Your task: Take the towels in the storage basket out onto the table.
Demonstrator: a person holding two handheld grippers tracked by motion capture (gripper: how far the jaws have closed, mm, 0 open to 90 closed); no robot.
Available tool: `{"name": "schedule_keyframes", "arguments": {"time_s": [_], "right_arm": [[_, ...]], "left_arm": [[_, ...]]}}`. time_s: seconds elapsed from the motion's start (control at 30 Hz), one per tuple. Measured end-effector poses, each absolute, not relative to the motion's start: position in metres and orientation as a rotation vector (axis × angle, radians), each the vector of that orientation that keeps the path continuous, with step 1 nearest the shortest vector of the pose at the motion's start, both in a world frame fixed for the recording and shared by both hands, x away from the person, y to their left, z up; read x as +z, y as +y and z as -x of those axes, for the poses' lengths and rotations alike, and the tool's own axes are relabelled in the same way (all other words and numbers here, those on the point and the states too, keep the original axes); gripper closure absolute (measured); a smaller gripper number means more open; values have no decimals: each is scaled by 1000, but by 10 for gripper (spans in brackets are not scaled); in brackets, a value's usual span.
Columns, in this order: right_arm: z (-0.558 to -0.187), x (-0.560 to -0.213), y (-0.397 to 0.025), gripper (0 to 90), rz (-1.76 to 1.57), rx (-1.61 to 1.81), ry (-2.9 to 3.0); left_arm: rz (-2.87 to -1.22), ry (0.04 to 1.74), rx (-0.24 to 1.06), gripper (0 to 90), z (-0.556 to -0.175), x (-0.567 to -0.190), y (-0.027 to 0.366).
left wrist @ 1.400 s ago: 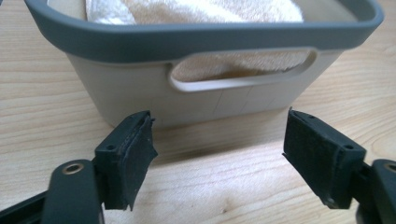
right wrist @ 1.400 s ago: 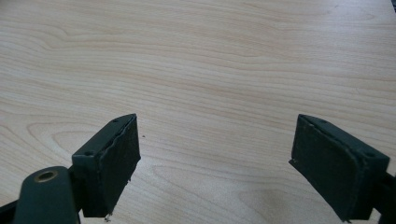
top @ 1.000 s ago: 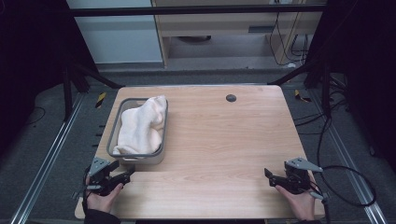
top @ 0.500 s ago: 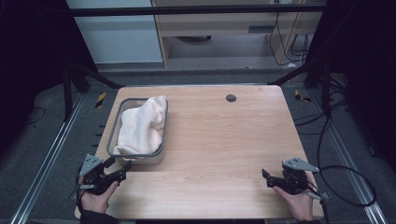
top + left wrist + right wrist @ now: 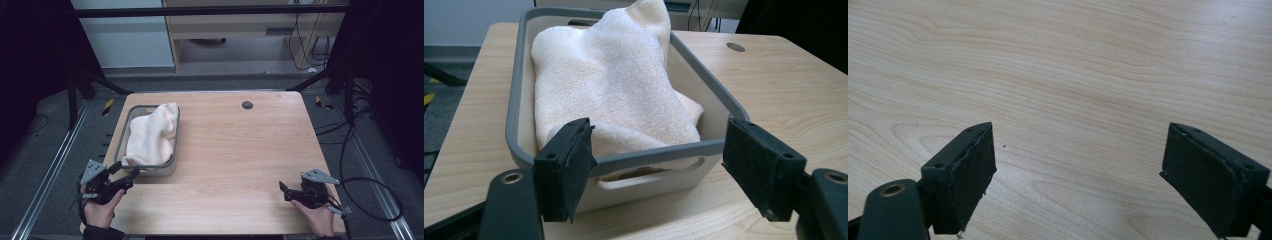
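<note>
A white tub with a grey rim (image 5: 159,169) stands on the left half of the wooden table (image 5: 240,150), and a cream towel (image 5: 150,135) is heaped inside it. My left gripper (image 5: 127,172) sits at the table's front left, open, jaws pointing at the tub's near wall. In the left gripper view the tub (image 5: 519,100) and towel (image 5: 609,85) lie just beyond the left gripper (image 5: 654,165), nothing between the jaws. My right gripper (image 5: 284,190) rests at the front right, open. The right gripper (image 5: 1078,165) faces bare wood.
A dark round grommet (image 5: 247,105) sits near the table's far edge, also seen as a grommet (image 5: 735,47) past the tub. Black frame bars and cables surround the table. A cable (image 5: 370,200) loops off the right gripper beyond the table's right edge.
The left gripper has turned its jaws up toward the tub's near corner and shifted slightly left. The right gripper has barely moved.
</note>
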State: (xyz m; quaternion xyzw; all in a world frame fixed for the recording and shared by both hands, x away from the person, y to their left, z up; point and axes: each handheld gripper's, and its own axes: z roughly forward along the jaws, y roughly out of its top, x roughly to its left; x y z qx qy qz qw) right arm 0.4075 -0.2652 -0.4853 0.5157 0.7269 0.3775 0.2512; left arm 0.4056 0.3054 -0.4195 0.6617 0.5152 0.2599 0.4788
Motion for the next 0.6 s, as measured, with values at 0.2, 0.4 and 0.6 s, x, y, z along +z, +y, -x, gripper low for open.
{"name": "schedule_keyframes", "arguments": {"time_s": [0.2, 0.4, 0.6], "right_arm": [[-407, -484, -266, 142, -1407, 1051, 1974], [-407, -483, -265, 142, -1415, 1060, 1970], [-407, -483, -263, 153, -1389, 1050, 1984]], "left_arm": [[-1611, 1242, 647, 272, -409, -410, 305], [-1612, 1222, 645, 271, -417, -398, 302], [-1642, 1208, 641, 268, -424, -393, 297]]}}
